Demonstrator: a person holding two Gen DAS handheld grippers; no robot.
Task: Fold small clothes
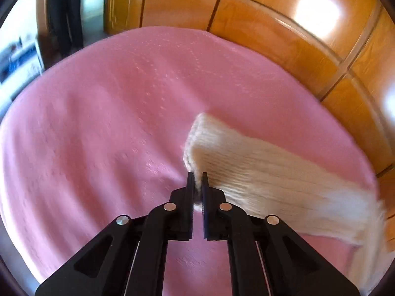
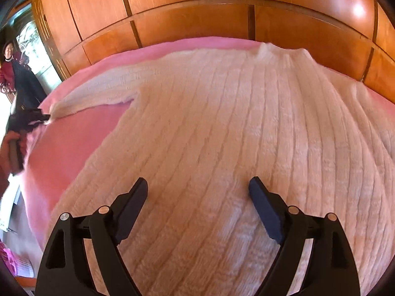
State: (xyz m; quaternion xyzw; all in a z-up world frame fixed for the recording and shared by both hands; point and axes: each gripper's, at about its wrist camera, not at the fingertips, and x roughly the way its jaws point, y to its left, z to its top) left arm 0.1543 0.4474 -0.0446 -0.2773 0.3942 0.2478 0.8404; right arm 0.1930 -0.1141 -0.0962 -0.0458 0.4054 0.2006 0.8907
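A cream ribbed sweater (image 2: 222,128) lies spread flat on a bed covered with a pink sheet (image 1: 98,123), its neck toward the far edge, where wooden panels (image 2: 187,2) rise behind the bed. In the left wrist view, the left claw (image 1: 197,181) has its two black fingers nearly together, clamped on the edge of the sweater's sleeve (image 1: 259,172) close to the cuff. The sleeve runs from the claw toward the right and the cuff end stands a little lifted off the sheet; this view is blurred. Wide bare pink sheet stretches away to the left and ahead of this claw. In the right wrist view, the right claw (image 2: 198,186) hangs over the lower body of the sweater with its fingers wide apart and nothing between them; whether the tips touch the knit cannot be told. The same sleeve stretches away to the left of this view, and at its end the left claw (image 2: 37,118) appears small and dark, gripping the cuff, with a hand (image 2: 11,148) behind it. At the far left edge a woman (image 2: 14,74) in a red top and dark skirt stands beside the bed near a bright doorway.
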